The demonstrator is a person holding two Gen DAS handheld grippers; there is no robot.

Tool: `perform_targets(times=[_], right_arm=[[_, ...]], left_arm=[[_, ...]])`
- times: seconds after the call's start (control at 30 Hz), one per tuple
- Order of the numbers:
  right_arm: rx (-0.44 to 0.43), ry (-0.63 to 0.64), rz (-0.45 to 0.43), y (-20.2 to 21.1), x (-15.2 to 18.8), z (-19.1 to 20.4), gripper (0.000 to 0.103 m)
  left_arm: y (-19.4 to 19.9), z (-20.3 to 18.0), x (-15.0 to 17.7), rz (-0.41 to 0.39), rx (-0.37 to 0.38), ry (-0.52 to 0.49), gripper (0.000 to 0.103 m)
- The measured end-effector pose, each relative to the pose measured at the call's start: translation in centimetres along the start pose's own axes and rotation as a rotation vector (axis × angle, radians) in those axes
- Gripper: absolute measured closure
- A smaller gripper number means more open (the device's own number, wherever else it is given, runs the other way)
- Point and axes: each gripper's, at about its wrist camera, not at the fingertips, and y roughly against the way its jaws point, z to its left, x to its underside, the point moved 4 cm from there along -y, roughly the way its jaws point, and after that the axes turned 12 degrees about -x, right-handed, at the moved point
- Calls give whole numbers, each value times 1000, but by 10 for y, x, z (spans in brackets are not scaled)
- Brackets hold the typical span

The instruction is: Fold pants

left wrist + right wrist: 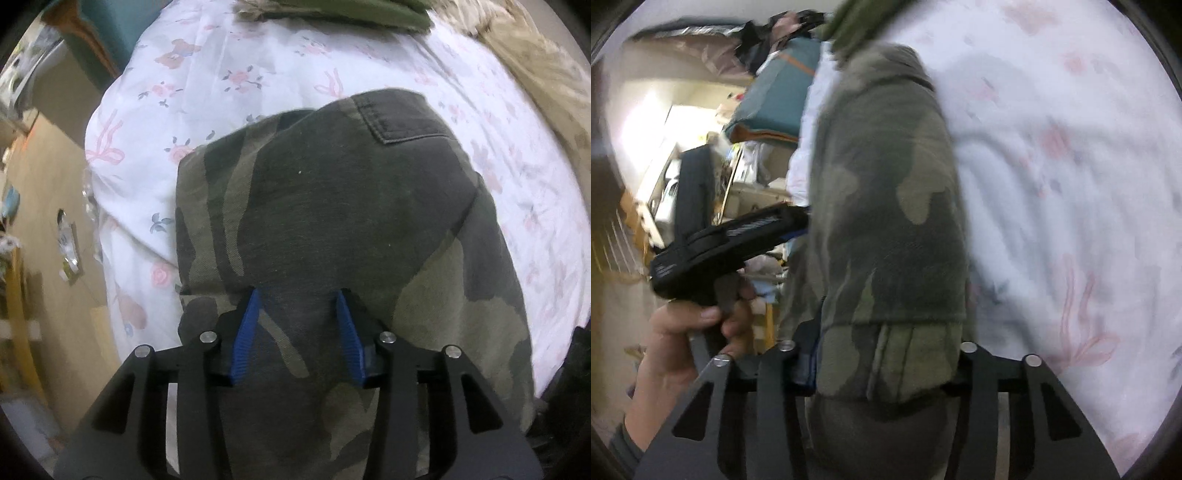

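Camouflage pants (332, 206) lie folded over on a white floral bed sheet (207, 81), a back pocket showing at the far end. My left gripper (300, 295) has its blue fingers (246, 332) set apart, with pants cloth bunched between them. In the right wrist view the pants (886, 221) drape over my right gripper (886, 354); its fingers are hidden under the cloth. The left gripper's black body (727, 240) and the hand holding it show at the left of that view.
A green folded garment (332, 14) lies at the far edge of the bed. A tan blanket (546, 74) is at the far right. The bed's left edge drops to a cluttered floor (44, 258) with furniture and a teal cushion (775, 96).
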Motion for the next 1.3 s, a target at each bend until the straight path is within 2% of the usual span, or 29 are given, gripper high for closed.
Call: perform_targets(times=[0.17,0.23,0.27,0.33,0.4,0.47,0.53,0.57,0.63,0.7,0.77,0.8,0.9,1.0,1.07,1.1,1.13,1.17,1.2,1.27,1.3], right_arm=[[56,130,77,41,-72,8,61],[77,115,77,61,-111,-8,62],[94,109,77,66,-125,-15,63],[123,118,64,80,-160,-34,64],[134,103,50,90,-176,-52,64],[135,85,79,90,-178,-70,64],[155,68,90,87,-174,-82,61],[152,27,81,88,-172,-91,59],[150,-28,66,95,-170,-101,50],[144,-95,38,106,-162,-112,35],[137,-164,-40,123,-155,-120,24],[125,-215,-91,134,-147,-124,17],[68,-272,-172,135,-128,-119,12],[59,-267,-152,116,-106,-117,10],[111,-249,-124,101,-98,-122,10],[124,-223,-136,95,-96,-121,8],[126,-199,-161,93,-96,-117,9],[69,-177,-160,85,-98,-111,13],[47,-161,-136,78,-98,-105,35],[114,-62,-127,66,-101,-88,46],[132,-23,-133,66,-103,-83,58]], left_arm=[[19,7,-9,-25,141,108,61],[39,18,-21,-107,164,144,61],[49,24,-27,-151,163,156,57],[65,40,-42,-242,104,164,44],[69,52,-52,-291,81,180,19],[57,58,-59,-270,154,198,16],[34,52,-63,-175,306,204,16],[24,49,-64,-139,337,184,16],[5,31,-65,-107,316,97,16],[-7,13,-66,-99,314,8,16],[-21,1,-64,-26,412,-18,16],[-26,-3,-64,3,437,-24,16],[-33,-17,-63,-1,445,-84,16],[-44,-27,-66,22,471,-97,14],[-45,-32,-67,11,491,-87,20],[-40,-34,-67,-9,503,-103,37],[-34,-35,-65,-27,512,-136,43],[-31,-38,-66,-36,503,-152,52],[-27,-41,-65,-38,500,-167,69],[-16,-44,-66,-63,473,-190,81],[-13,-47,-69,-76,470,-184,85]])
